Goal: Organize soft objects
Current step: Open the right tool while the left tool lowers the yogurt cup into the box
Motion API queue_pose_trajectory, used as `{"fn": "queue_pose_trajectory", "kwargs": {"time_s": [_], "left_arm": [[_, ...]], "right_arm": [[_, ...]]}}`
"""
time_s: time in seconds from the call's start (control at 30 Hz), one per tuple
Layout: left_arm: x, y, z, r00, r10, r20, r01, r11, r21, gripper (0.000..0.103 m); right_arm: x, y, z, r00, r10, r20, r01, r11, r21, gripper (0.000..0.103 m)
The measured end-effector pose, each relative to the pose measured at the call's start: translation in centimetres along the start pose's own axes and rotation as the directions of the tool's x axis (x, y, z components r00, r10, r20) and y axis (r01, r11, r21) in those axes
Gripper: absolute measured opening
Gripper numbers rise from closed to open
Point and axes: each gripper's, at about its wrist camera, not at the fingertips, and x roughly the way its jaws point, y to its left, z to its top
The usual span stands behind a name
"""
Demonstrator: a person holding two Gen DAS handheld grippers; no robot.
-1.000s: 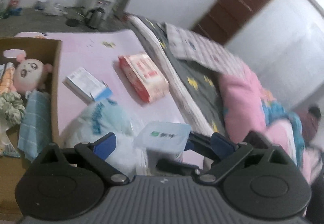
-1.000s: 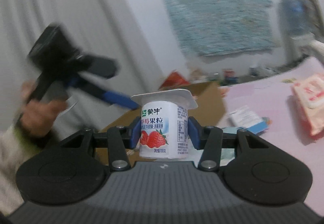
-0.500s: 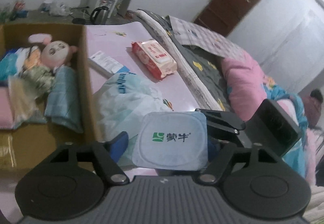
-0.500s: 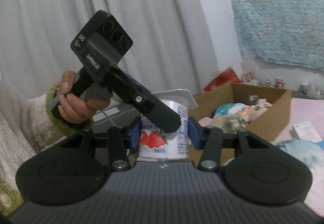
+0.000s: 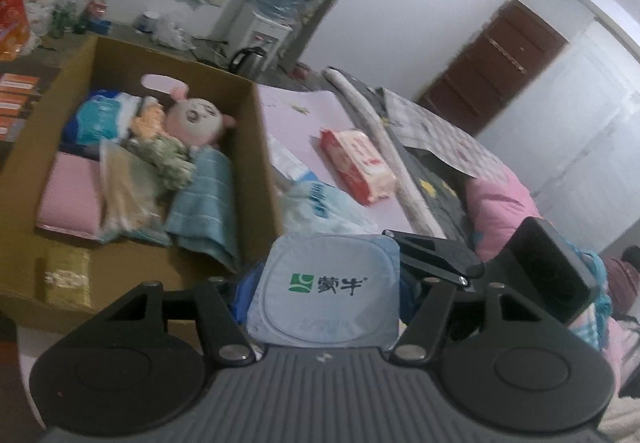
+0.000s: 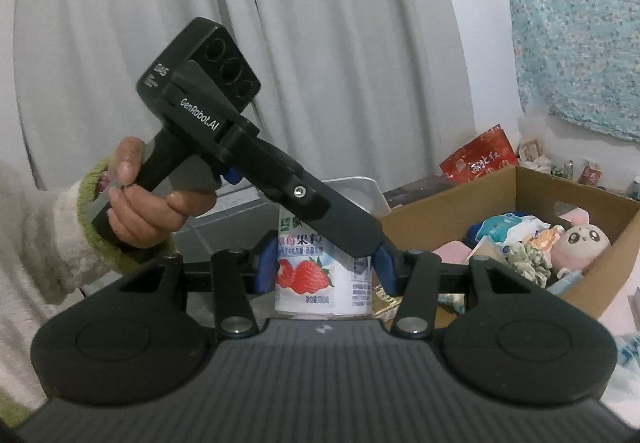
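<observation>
A strawberry yogurt cup hangs upright between both grippers. My right gripper has its blue pads on the cup's sides, and its jaws are opening slightly. My left gripper comes down over the cup's top. Its jaws are closing on the cup just under the foil lid, which hides the contact. One left finger crosses the cup's front. The cardboard box to the left holds a plush doll, a blue towel and other soft items.
On the pink bed surface lie a red tissue pack and a pale plastic bag. A hand in a fleece sleeve holds the left gripper's handle. A curtain hangs behind; a water dispenser stands at the far wall.
The left gripper swung in over the cup and its jaws narrowed around it. The right gripper carried the cup left and up, towards the curtain. The box now fills more of both views.
</observation>
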Motion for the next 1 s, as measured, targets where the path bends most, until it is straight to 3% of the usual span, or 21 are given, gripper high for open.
{"fn": "queue_pose_trajectory", "kwargs": {"time_s": [0.1, 0.23, 0.43, 0.7, 0.83, 1.0], "left_arm": [[0.5, 2.0, 1.0, 0.999, 0.049, 0.013, -0.049, 0.999, -0.003, 0.065], [1.9, 4.8, 2.3, 0.994, 0.113, 0.003, -0.113, 0.993, -0.029, 0.065], [4.9, 8.7, 3.7, 0.958, 0.285, -0.036, -0.286, 0.957, -0.042, 0.065], [10.3, 9.9, 3.8, 0.876, 0.454, -0.161, -0.446, 0.891, 0.085, 0.064], [12.6, 10.0, 3.3, 0.820, 0.535, -0.203, -0.509, 0.844, 0.167, 0.064], [14.0, 9.8, 2.1, 0.773, 0.603, -0.195, -0.561, 0.795, 0.233, 0.064]], "right_arm": [[3.0, -0.8, 0.8, 0.999, 0.002, -0.044, -0.001, 1.000, 0.022, 0.054], [6.8, -1.7, 1.3, 0.987, -0.083, -0.137, 0.090, 0.995, 0.052, 0.062], [6.8, -1.5, 0.3, 0.939, -0.272, -0.211, 0.272, 0.962, -0.031, 0.073], [1.2, -2.6, -2.4, 0.908, -0.361, -0.211, 0.383, 0.921, 0.070, 0.077], [-0.1, -3.8, -3.1, 0.911, -0.364, -0.193, 0.391, 0.912, 0.125, 0.077], [-1.3, -4.4, -3.9, 0.908, -0.378, -0.179, 0.404, 0.903, 0.143, 0.077]]}}
